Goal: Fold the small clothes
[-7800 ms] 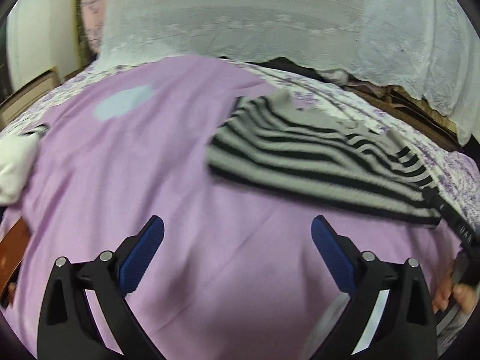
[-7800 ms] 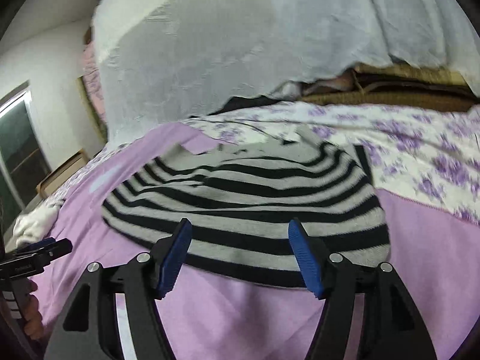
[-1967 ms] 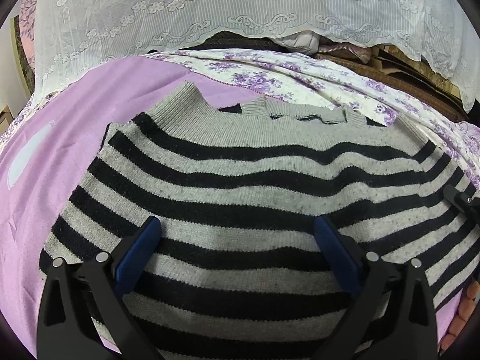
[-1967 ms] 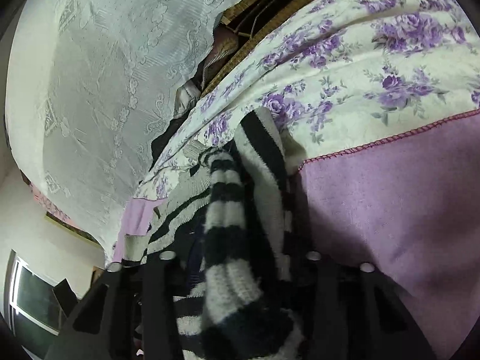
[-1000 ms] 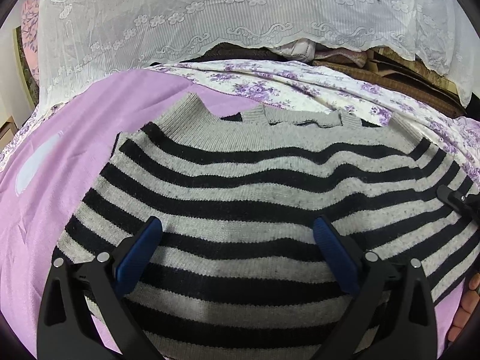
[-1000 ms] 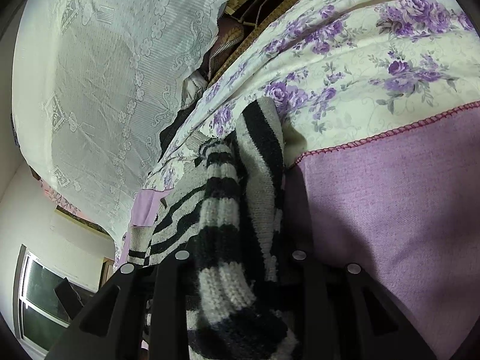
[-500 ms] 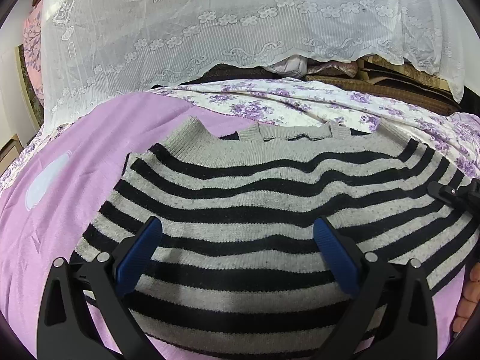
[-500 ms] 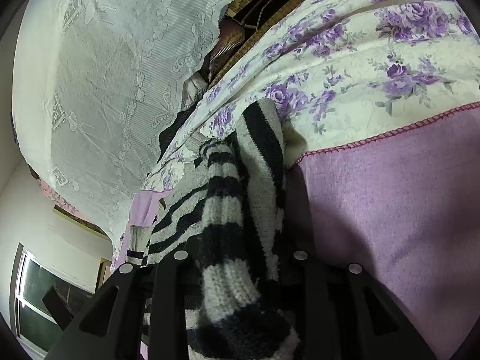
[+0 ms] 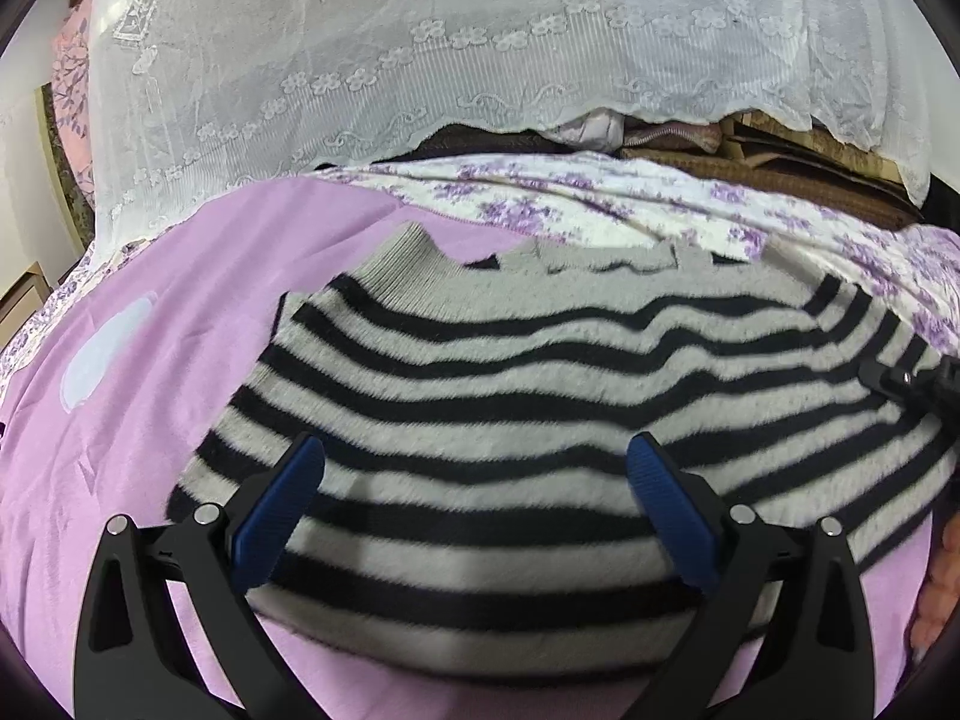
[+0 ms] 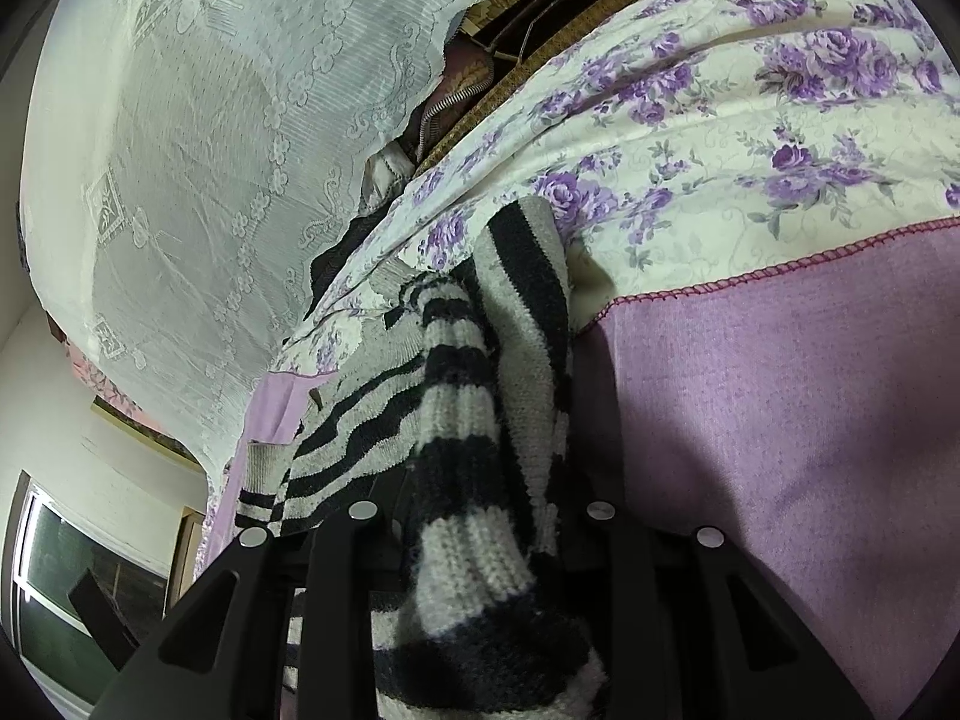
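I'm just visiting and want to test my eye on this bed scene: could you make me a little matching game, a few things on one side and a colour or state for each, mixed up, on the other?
Things:
1. striped sweater
2. left gripper
3. right gripper
4. blanket

Colour or state:
A. plain purple, spread under the clothing
B. jaws wide apart, nothing between them
C. grey with black bands
D. clamped on a bunched fold of knit

Pairs: 1-C, 2-B, 3-D, 4-A
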The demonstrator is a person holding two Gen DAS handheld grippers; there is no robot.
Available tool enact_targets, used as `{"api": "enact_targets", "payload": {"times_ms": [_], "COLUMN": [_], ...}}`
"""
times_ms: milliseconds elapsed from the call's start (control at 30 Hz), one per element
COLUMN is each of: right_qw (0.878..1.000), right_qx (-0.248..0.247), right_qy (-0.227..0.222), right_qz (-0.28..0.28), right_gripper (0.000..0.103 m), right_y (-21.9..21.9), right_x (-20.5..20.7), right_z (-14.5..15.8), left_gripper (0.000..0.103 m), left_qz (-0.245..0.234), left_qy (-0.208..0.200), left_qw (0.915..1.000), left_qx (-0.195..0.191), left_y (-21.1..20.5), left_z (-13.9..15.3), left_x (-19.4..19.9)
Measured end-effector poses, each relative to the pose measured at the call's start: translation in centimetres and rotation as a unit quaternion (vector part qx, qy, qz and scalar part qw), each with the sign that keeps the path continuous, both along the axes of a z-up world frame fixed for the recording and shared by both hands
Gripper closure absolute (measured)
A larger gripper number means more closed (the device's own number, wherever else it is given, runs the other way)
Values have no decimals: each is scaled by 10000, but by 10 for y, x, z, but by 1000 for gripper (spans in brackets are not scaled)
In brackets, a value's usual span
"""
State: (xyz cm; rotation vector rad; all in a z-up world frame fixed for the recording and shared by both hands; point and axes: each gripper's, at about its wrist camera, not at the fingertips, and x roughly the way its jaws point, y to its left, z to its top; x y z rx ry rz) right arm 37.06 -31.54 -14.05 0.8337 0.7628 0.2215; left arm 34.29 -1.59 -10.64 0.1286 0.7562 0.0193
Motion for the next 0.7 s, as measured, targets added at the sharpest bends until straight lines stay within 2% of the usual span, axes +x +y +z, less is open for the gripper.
{"api": "enact_targets", "payload": {"times_ms": [100, 200, 233, 333, 467, 600, 700], "right_qw": [10000, 10000, 10000, 10000, 10000, 10000, 9998], "right_qx": [29, -2, 3, 20, 7, 36, 0], "right_qy": [7, 11, 15, 20, 17, -14, -78], "right_qz": [23, 27, 27, 15, -21, -69, -170], "right_gripper": [70, 69, 69, 69, 69, 70, 75], "right_y": [0, 2, 2, 1, -1, -4, -4], "right_x": [1, -1, -1, -4, -12, -16, -19], "right_z": [0, 0, 1, 1, 2, 3, 7], "left_gripper": [5, 5, 5, 5, 4, 5, 5], "left_qz": [-84, 148, 239, 548, 808, 867, 943], "left_qy": [2, -105, -81, 130, 457, 223, -20], "left_qw": [9992, 9976, 9978, 9984, 9943, 9950, 9945], "left_qx": [386, 674, 614, 54, -520, -452, -457], "left_y": [16, 43, 53, 84, 107, 108, 113], "left_z": [4, 10, 11, 5, -9, -1, 15], "left_x": [-10, -17, -16, -11, -2, -9, -17]}}
